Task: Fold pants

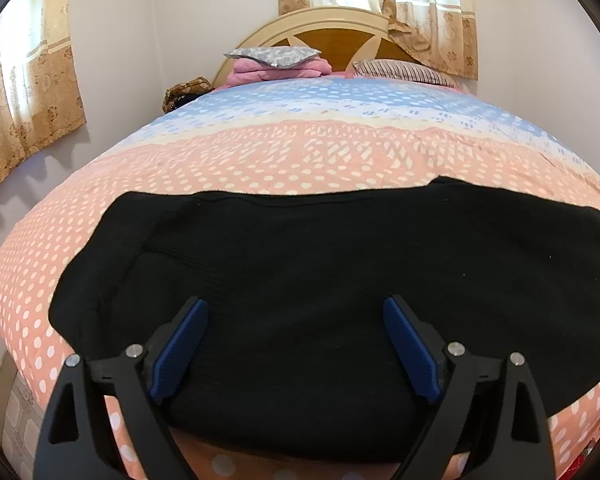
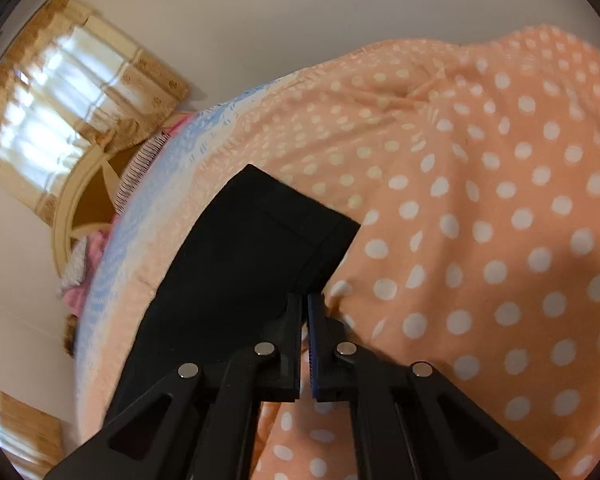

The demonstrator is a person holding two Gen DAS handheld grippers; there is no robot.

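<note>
Step in hand, by my read: mid-fold, w/ the right side doing the carrying. The black, soft knit-looking pants (image 1: pixel 300 280) lie spread across the near part of the peach polka-dot quilted bedspread (image 1: pixel 220 168), roughly flat, a ribbed seam line running along the far edge.

Right gripper (image 2: pixel 305 300) — jaws pressed nearly together at the hem corner of a pant leg; it looks pinched on the fabric, though the contact itself is dark & hard to confirm. That leg end is squared off w/ a stitched cuff band.

Left gripper (image 1: pixel 296 308) — blue ribbed pads (image 1: pixel 180 352) spread wide, holding nothing, poised above the middle of the cloth.

Next move prob. calls for the right to carry its corner across onto the rest, while the left pins or smooths the middle so the limp fabric doesn't bunch. Bedspread is soft & rumpled — cloth may drag on it.
</note>
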